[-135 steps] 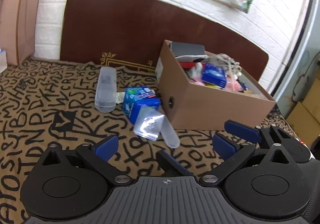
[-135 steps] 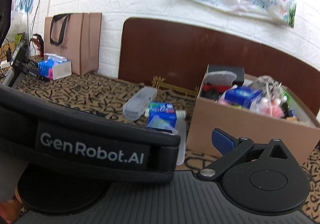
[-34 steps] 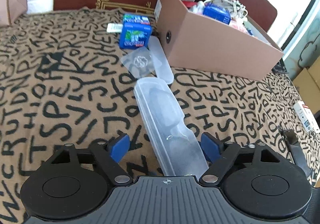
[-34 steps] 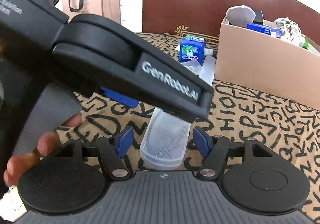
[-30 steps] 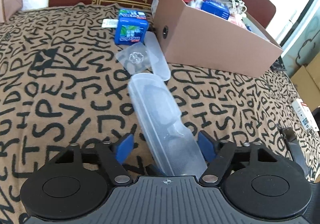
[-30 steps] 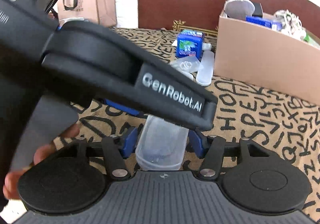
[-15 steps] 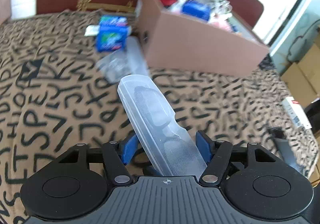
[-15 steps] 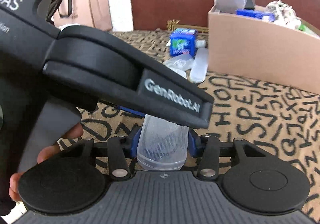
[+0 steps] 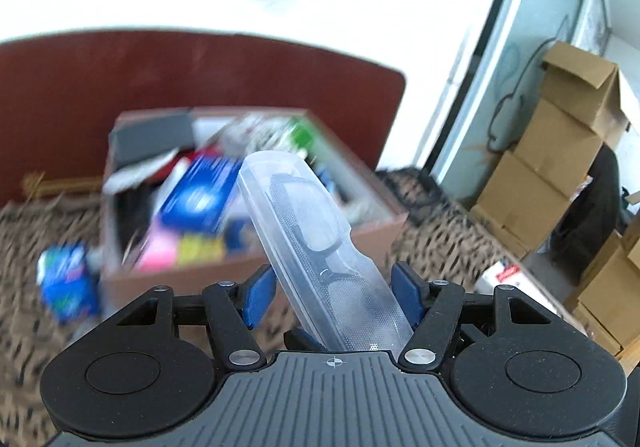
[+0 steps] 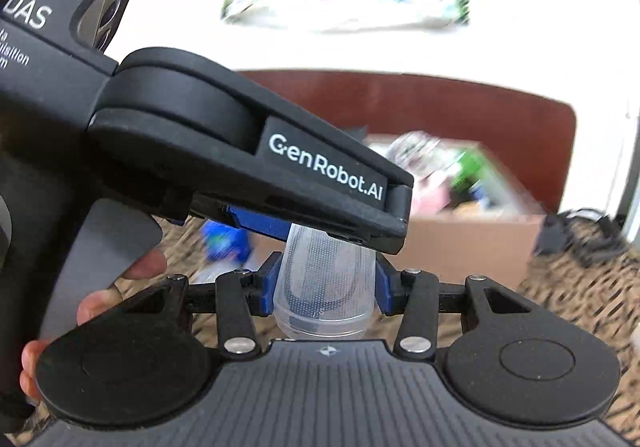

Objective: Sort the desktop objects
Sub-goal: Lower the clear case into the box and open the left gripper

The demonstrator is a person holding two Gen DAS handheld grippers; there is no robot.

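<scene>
A clear plastic glasses case (image 9: 304, 215) with black glasses inside hangs in the air, held at one end by both grippers. My left gripper (image 9: 332, 297) is shut on it, and the case slants up and away over the open cardboard box (image 9: 176, 281). In the right wrist view my right gripper (image 10: 325, 283) is shut on the rounded end of the case (image 10: 324, 307), its blue pads pressing both sides. The left gripper's black housing (image 10: 224, 135) crosses just above it. A person's hand (image 10: 104, 299) grips that tool at the left.
The cardboard box (image 10: 460, 243) is full of mixed items. A blue carton (image 9: 68, 283) lies left of it on the letter-patterned cloth (image 9: 444, 247). Stacked cardboard boxes (image 9: 560, 175) stand at the right, with a small white box (image 9: 502, 275) near them. A brown headboard (image 9: 200, 71) backs the scene.
Both grippers closed on the glasses case and lifted it off the cloth. The views swung up and right, so the case now hangs over the box.
</scene>
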